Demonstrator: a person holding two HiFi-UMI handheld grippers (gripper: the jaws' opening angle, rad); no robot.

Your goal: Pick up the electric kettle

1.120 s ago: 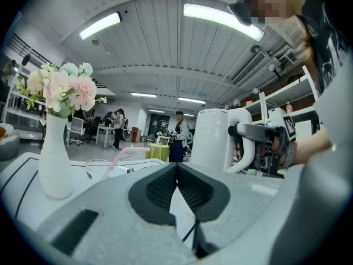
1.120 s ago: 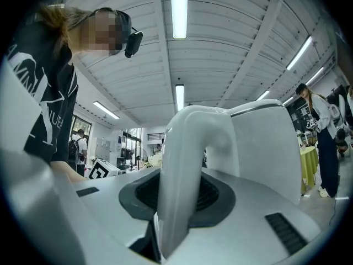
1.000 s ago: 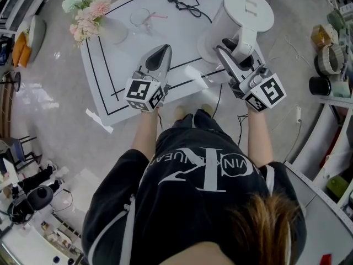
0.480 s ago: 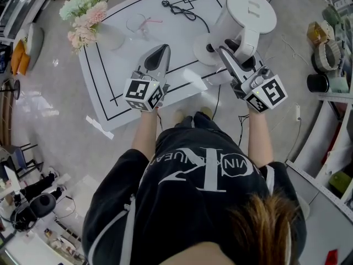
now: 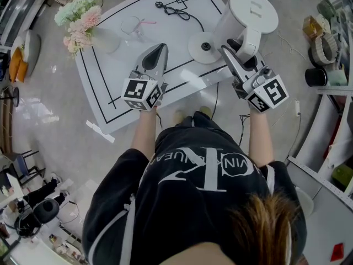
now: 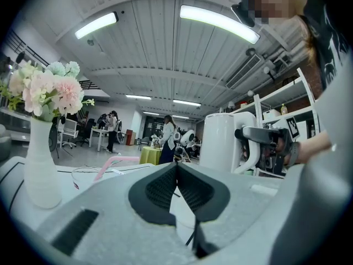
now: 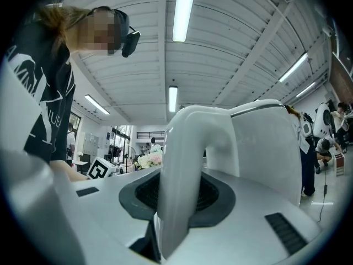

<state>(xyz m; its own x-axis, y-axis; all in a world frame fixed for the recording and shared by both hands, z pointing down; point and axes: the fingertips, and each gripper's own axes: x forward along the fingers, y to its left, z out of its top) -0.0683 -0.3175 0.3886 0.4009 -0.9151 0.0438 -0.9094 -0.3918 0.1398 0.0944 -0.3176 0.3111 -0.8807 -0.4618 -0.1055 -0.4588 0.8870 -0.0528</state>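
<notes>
The white electric kettle [image 5: 249,12] hangs clear of its round base [image 5: 203,47], which lies bare on the mat just to the kettle's left. My right gripper [image 5: 240,55] is shut on the kettle's handle [image 7: 177,175], which stands upright between the two dark pads in the right gripper view, with the body [image 7: 263,142] behind it. My left gripper [image 5: 159,51] hovers over the mat to the left of the base, shut, with nothing in it. In the left gripper view its pads [image 6: 190,187] meet, and the kettle [image 6: 222,142] shows to the right.
A white mat [image 5: 118,73] with black lines covers the table. On it stand a vase of pink and green flowers [image 5: 83,14], a glass with a pink straw [image 5: 134,24] and a black cable [image 5: 177,9]. Shelves with cups and tape rolls [image 5: 324,43] lie at the right.
The kettle has come off its base and shifted right with the right gripper; the base disc now shows in full. The left gripper has stayed put.
</notes>
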